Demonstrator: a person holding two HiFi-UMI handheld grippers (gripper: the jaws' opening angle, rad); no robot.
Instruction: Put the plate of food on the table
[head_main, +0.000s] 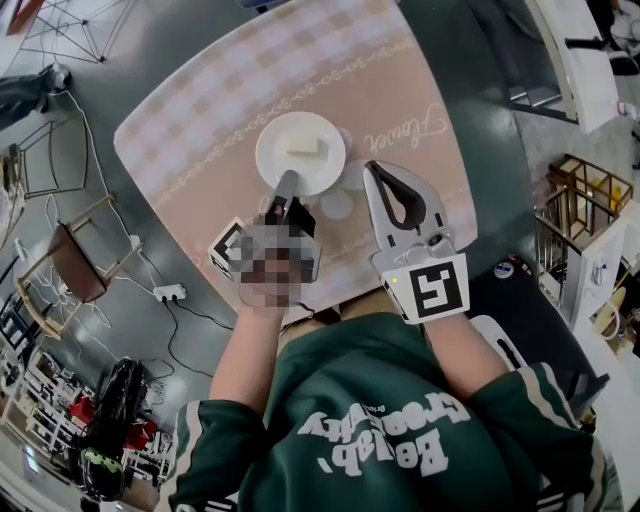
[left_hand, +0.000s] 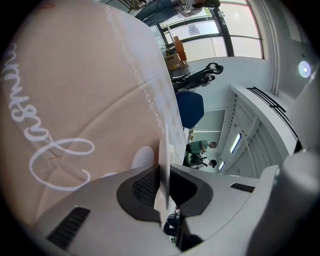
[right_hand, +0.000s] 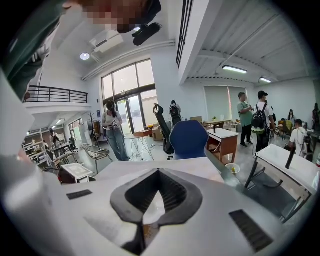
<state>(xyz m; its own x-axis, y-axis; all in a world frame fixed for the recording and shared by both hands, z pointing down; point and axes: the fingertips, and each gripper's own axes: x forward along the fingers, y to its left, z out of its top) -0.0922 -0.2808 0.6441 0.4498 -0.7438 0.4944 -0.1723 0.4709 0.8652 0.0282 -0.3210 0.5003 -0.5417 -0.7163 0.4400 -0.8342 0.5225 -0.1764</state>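
Observation:
A white plate (head_main: 300, 150) carrying a pale block of food (head_main: 302, 146) sits on the table with the pink checked cloth (head_main: 200, 130). My left gripper (head_main: 287, 190) reaches in from the near side and is shut on the plate's near rim. In the left gripper view the rim (left_hand: 164, 150) stands edge-on between the dark pads (left_hand: 145, 187) of the left gripper (left_hand: 163, 187). Just right of the plate, my right gripper (head_main: 372, 168) hovers over the cloth, shut with nothing in it. In the right gripper view the right gripper (right_hand: 159, 172) has its tips together.
Pale round spots (head_main: 337, 204) mark the cloth beside the plate. Chairs (head_main: 75, 260) and a power strip (head_main: 168, 292) stand on the floor at the left, a wire rack (head_main: 585, 215) at the right. People (right_hand: 114, 130) and a blue chair (right_hand: 188, 140) are farther off.

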